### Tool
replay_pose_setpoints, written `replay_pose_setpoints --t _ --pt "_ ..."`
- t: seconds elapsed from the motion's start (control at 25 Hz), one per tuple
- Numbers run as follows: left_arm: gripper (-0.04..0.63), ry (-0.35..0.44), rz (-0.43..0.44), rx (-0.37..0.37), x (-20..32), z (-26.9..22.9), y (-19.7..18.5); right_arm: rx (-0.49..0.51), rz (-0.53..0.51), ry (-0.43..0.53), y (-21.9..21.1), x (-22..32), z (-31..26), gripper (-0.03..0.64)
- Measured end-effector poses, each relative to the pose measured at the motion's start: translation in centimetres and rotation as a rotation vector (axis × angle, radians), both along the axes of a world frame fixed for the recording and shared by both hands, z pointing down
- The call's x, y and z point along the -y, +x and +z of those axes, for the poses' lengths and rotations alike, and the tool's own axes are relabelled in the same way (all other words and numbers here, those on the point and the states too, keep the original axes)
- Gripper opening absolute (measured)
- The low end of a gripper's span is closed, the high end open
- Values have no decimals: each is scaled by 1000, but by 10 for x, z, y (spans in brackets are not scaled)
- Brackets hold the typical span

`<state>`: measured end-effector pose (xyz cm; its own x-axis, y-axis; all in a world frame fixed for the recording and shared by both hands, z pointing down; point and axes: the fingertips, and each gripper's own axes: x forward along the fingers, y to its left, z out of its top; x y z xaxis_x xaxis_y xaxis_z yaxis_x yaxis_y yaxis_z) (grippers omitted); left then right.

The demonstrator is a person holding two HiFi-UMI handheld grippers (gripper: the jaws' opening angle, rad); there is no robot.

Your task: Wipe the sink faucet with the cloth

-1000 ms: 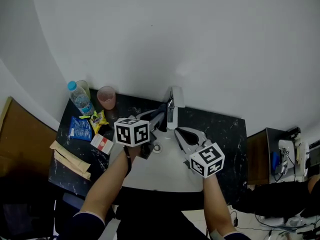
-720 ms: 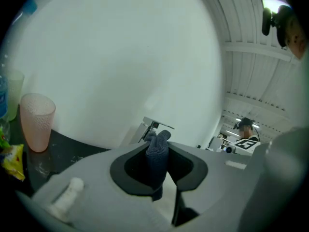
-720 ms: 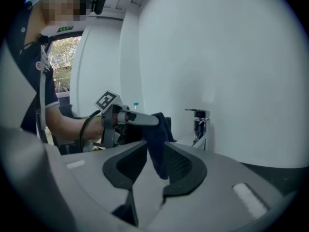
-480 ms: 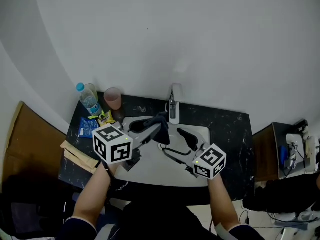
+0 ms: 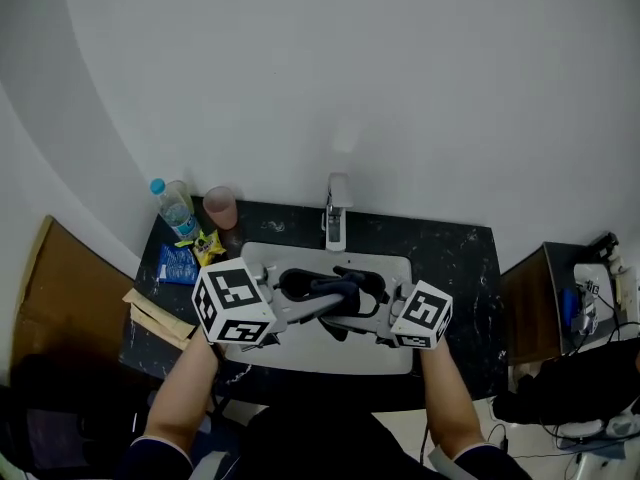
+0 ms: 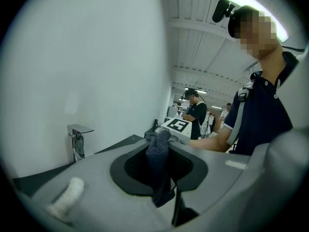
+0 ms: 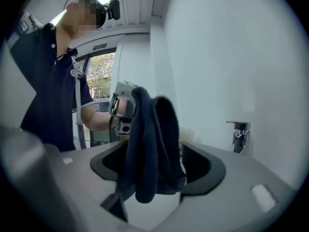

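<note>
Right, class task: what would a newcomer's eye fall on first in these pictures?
The dark cloth, held over the white sink between two grippers that face each other. The left gripper pinches it; the right gripper has just been opening its jaws, with the cloth hanging between them. At the wall stands the chrome faucet, untouched.

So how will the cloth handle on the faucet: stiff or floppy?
Likely floppy: the cloth hangs in limp folds from the left tool. Probably light, as one pinch carries it. It may bunch up rather than slide on the faucet.
</note>
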<state>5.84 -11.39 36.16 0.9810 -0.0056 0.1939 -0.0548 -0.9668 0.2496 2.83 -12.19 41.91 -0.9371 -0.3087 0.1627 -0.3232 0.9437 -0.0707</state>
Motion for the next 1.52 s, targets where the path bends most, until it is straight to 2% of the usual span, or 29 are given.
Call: replay_pose_setpoints --t 0.12,0.2,0.36,0.44,0.52,0.72,0.92,1.08,1.24,1.52 --pt "67 -24 -58 -62 13 -7 2 -11 -20 -78 7 -8 17 177" --pt "68 -70 -143 -101 30 -5 -2 32 -8 -126 15 -8 19 99" --pt "67 -221 -314 -170 59 15 -15 101 -1 -253 33 -5 24 92" --pt "67 -270 -382 -166 70 32 -20 102 20 -327 41 1 30 78" --pt "69 -265 -453 -123 79 48 -23 66 76 -371 47 12 38 74" --pt "71 -149 -618 -19 93 67 -28 -26 268 -412 60 42 39 75" --pt "71 -63 -722 38 105 69 -32 -2 407 -439 69 67 26 80" --pt "71 -133 -829 32 125 74 -36 35 473 -505 73 93 25 75" --pt "71 -227 -905 52 146 81 -39 -21 457 -565 73 121 32 71" --pt "69 -225 -951 67 188 71 -35 -34 432 -608 76 167 30 66"
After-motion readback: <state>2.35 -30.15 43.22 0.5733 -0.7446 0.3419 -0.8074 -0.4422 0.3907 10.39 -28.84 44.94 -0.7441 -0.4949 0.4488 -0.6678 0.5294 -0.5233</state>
